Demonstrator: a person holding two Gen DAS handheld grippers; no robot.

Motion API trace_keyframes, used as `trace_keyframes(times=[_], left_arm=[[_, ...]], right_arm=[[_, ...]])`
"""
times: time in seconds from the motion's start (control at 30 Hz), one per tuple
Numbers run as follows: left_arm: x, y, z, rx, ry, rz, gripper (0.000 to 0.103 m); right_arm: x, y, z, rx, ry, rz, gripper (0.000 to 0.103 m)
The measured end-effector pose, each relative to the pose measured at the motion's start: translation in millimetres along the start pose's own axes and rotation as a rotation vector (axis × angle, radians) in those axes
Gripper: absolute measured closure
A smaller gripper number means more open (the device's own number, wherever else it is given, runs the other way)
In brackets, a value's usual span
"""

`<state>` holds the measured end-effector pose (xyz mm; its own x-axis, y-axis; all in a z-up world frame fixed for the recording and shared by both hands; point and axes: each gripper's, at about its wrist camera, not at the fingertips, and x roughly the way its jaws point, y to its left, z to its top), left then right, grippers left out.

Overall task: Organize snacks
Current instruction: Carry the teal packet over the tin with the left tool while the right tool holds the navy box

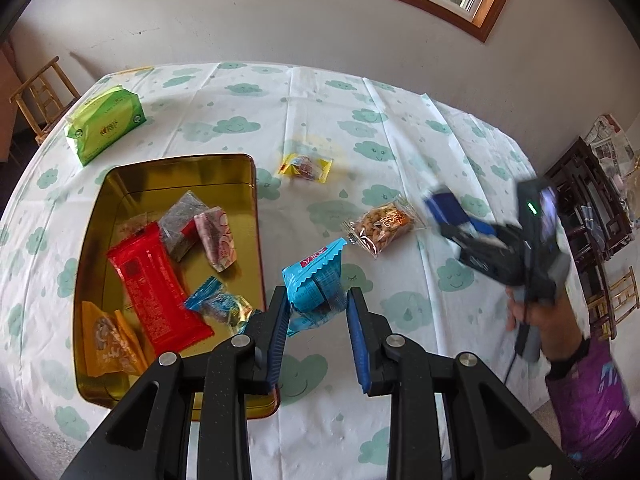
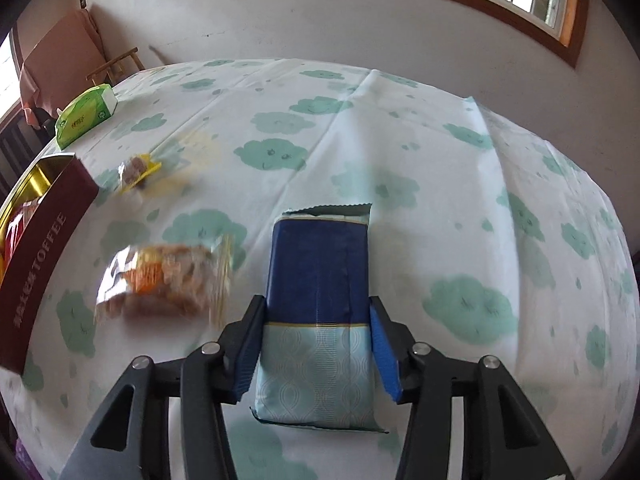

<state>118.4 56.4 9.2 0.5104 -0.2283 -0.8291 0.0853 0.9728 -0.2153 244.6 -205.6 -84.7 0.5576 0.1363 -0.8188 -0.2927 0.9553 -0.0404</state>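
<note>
left gripper [image 1: 318, 300]: I'm holding it over the table just past the tin's right edge, black arms with ribbed blue pads, jaws pinched in on a crinkly light-blue snack packet [image 1: 316, 280] with a zigzag-cut top. Packet's up off the cloth, tilted, foil-ish plastic all scrunched.

right gripper [image 2: 316, 320]: I'm gripping a flat rectangular pack [image 2: 320, 276], navy on the far half, pale blue with a wavy pattern on the near half, thin gold band between. Both pads are sitting against its long sides, so it's clamped. In the left wrist view this gripper shows up blurry off to the right in my hand [image 1: 532, 312].

tin [image 1: 120, 184]: shiny gold metal inside, rounded corners, dark red outside wall reading TOFFEE. It's sitting on the left part of the table.

in the tin: glossy red wrapper [image 1: 156, 296], orange pouch [image 1: 112, 344], twisted blue candy wrapper [image 1: 216, 304], pinkish packet [image 1: 216, 240], greyish see-through packet [image 1: 180, 224].

loose on the table: clear bag of nuts [image 1: 382, 226] right of the tin, small yellow sachet [image 1: 306, 166] farther back.

green tissue pack [image 1: 106, 122]: soft plastic brick, back left near the table edge.

tablecloth [image 1: 400, 80]: white, creased, printed with mint-green smiley clouds.
</note>
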Motion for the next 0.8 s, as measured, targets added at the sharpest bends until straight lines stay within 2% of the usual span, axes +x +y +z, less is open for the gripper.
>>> trace_keyframes(times=[0.23, 0.3, 0.47, 0.8], left_arm=[[-11.8, 11.9, -14.8, -0.002, -0.017, 0.042, 0.077], [-14.4, 15.6, -18.9, -0.004, -0.024, 0.061, 0.077], [-24.2, 24.4, -27.1, -0.005, -0.065, 0.124, 0.077], [-38.9, 38.9, -35.9, 0.012, -0.131, 0.206, 0.077]], right_arm=[[-50.9, -51.8, -82.8, 0.246, -0.093, -0.093, 0.053], [-57.9, -56.6, -95.8, 0.265, -0.106, -0.109, 0.053], [-59.1, -51.0, -99.8, 0.242, -0.094, -0.156, 0.053], [-58.8, -52.5, -100.1, 0.243, -0.093, -0.157, 0.053]])
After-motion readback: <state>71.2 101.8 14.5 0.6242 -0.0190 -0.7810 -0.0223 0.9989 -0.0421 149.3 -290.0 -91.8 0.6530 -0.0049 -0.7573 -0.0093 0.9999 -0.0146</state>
